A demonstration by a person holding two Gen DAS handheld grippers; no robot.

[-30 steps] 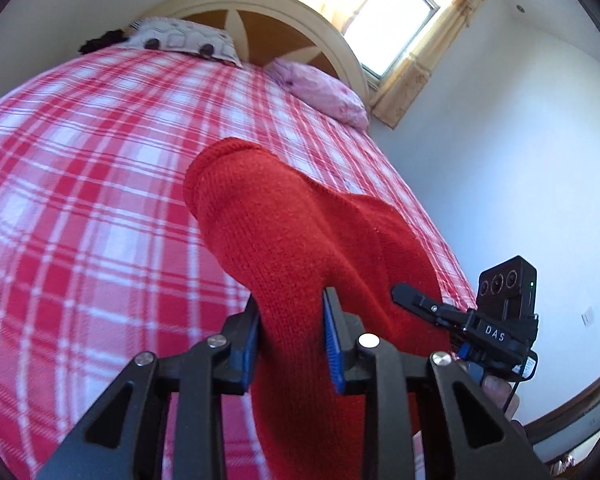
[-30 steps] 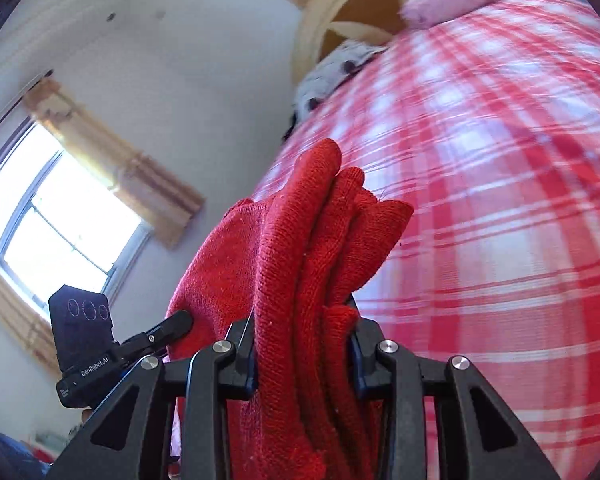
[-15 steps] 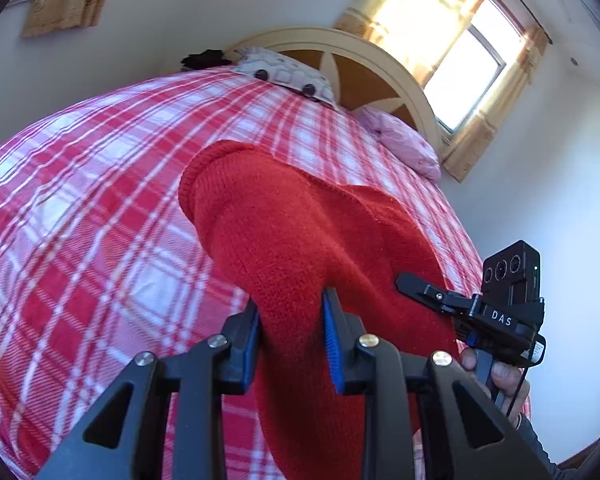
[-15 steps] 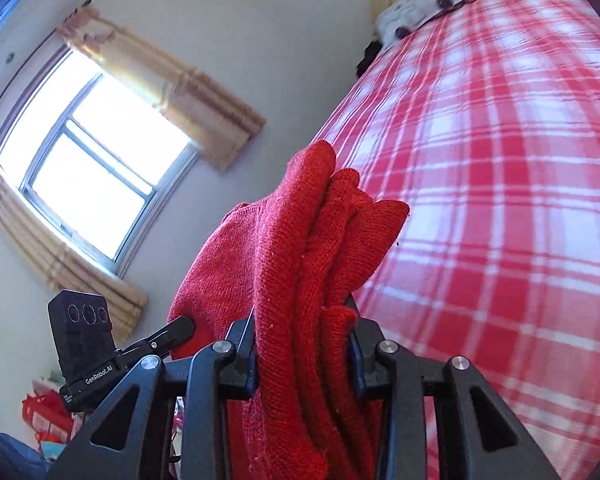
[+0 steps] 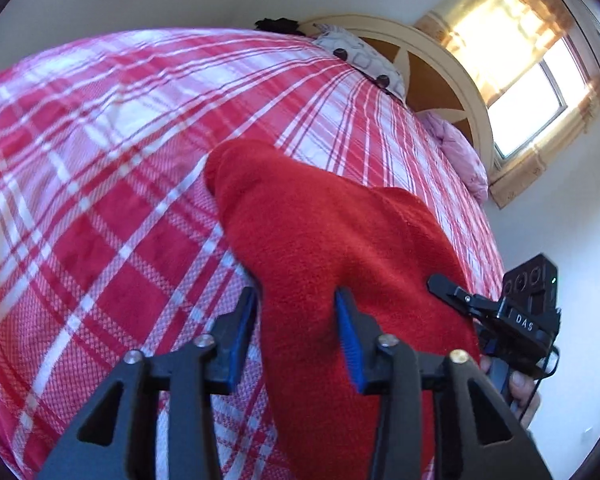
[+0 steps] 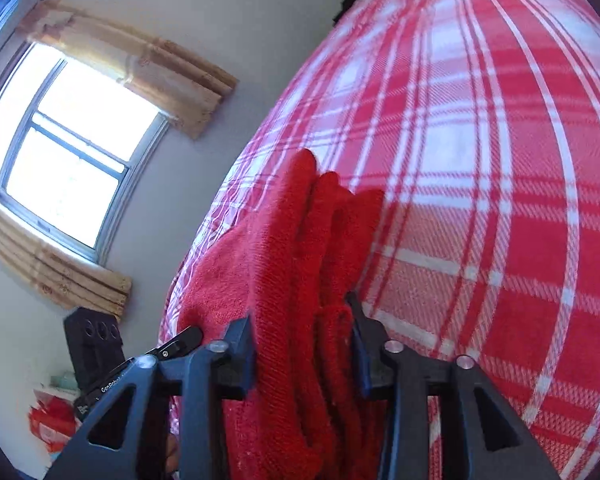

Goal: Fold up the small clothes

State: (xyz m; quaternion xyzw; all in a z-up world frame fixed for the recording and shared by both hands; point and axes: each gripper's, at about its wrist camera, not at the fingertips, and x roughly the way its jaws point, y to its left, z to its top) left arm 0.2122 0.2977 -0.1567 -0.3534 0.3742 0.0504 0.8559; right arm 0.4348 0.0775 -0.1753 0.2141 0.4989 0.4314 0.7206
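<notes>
A red knit garment [image 5: 320,248] is held between both grippers above the red-and-white plaid bed [image 5: 100,184]. My left gripper [image 5: 296,300] is shut on one smooth edge of the garment. My right gripper [image 6: 302,312] is shut on a bunched, several-layered part of the garment [image 6: 300,264]. The right gripper also shows at the right of the left wrist view [image 5: 456,292], and the left gripper at the lower left of the right wrist view [image 6: 180,340]. The garment's lower part hangs out of sight below the jaws.
The plaid bed [image 6: 500,160] fills most of both views. Pillows [image 5: 364,60] and a pink one [image 5: 460,152] lie by the arched headboard [image 5: 432,64]. Windows with tan curtains [image 6: 60,152] are in the walls. Red items [image 6: 48,420] sit on the floor.
Both grippers have swung with the garment towards the bed. The bed fills more of each view and looks closer. Both grips on the garment are unchanged.
</notes>
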